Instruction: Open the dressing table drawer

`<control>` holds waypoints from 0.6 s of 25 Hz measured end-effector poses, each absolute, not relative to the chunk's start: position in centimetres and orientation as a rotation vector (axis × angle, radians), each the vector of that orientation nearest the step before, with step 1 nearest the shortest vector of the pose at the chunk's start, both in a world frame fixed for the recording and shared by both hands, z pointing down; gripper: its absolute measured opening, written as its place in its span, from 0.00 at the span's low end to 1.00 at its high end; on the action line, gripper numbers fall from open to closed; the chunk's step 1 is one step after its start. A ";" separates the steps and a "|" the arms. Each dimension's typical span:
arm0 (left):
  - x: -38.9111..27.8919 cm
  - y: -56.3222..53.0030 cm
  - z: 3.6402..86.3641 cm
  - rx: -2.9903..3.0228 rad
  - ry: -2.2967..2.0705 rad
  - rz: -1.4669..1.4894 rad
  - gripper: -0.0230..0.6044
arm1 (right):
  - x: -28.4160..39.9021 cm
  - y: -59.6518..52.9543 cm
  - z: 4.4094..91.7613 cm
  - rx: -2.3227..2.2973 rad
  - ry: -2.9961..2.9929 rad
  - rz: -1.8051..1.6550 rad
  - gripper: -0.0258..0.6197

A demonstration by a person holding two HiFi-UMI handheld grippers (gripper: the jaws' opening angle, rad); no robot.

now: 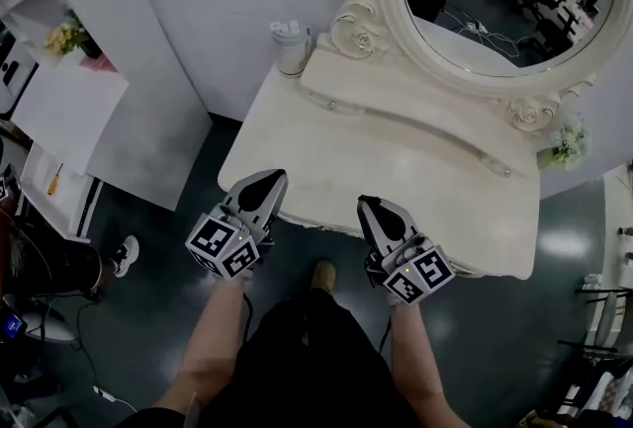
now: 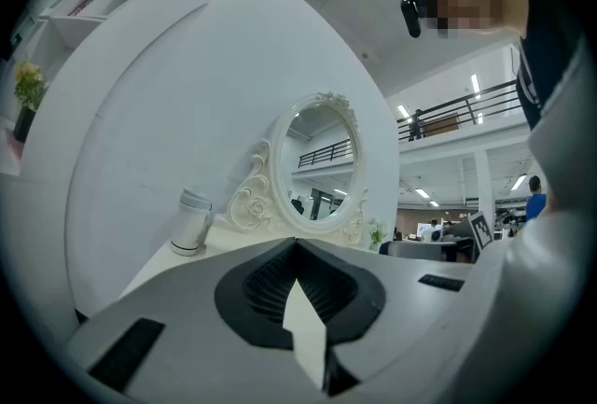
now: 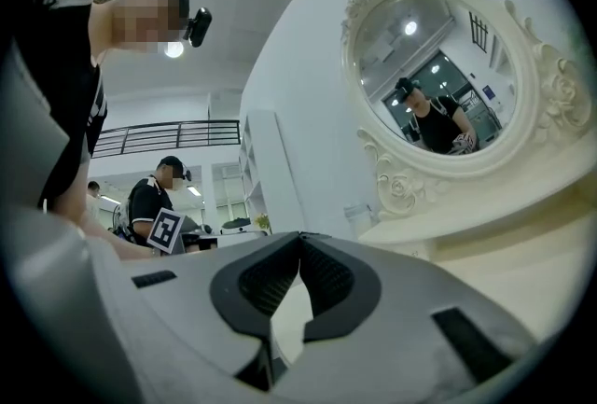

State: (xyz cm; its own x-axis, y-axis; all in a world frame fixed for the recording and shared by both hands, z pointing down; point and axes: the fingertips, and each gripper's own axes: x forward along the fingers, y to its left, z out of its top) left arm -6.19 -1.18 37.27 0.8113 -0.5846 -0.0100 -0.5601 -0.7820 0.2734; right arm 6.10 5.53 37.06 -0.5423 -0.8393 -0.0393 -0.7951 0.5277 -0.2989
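Dressing table counter (image 1: 396,169) looks smooth and cream-painted with a soft satin sheen, and the carved mirror frame (image 1: 358,33) matches, round glossy mirror glass (image 1: 495,11). Left hand-held gripper (image 1: 269,179) and right hand-held gripper (image 1: 371,203) are matt grey plastic with ribbed black pads (image 2: 266,285), and the dark floor (image 1: 554,248) is pretty shiny.
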 end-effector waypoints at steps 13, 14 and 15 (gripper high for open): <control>-1.4 -8.4 38.3 2.717 -0.903 -0.121 0.04 | 9.4 -2.8 38.6 -1.306 2.643 -0.438 0.05; -1.1 -8.8 38.5 2.717 -0.903 -0.114 0.04 | 9.5 -3.3 38.8 -1.298 2.647 -0.443 0.05; -0.8 -9.2 38.6 2.716 -0.904 -0.107 0.04 | 9.6 -3.8 39.0 -1.290 2.651 -0.448 0.05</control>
